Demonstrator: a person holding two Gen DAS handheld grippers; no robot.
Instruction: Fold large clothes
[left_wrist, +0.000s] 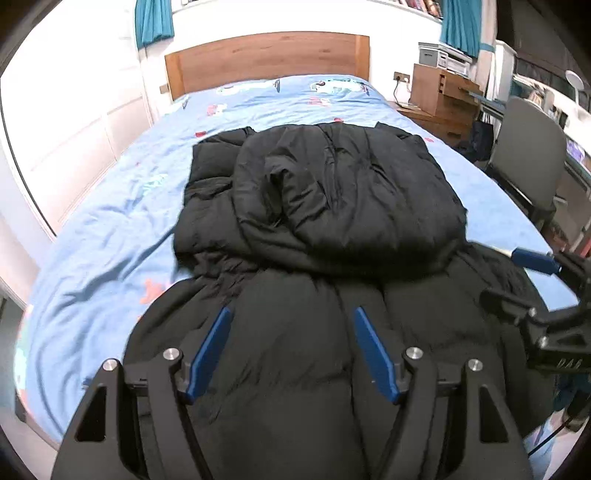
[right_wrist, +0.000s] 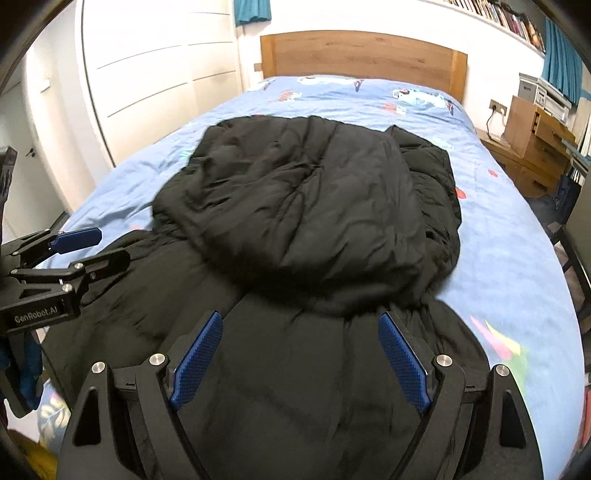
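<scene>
A home bedroom: a bed (right_wrist: 517, 258) with a cartoon-print blue sheet and wooden headboard (right_wrist: 362, 55), white wardrobe doors (right_wrist: 155, 66) left of it, a wooden nightstand (right_wrist: 532, 147), bookshelf (right_wrist: 498, 14) and teal curtains (left_wrist: 458, 26) to its right.

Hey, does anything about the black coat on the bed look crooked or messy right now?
Yes. The black coat's folded-over top layer sits skewed, so a strip of the lower layer pokes out along one side, and its surface is bunched and wrinkled. Both tongs, left and right, hover open above it.

light: bright indoor | glare: wardrobe (right_wrist: 155, 62) blown out | edges: fisheye-warped, perhaps slightly blurred
</scene>
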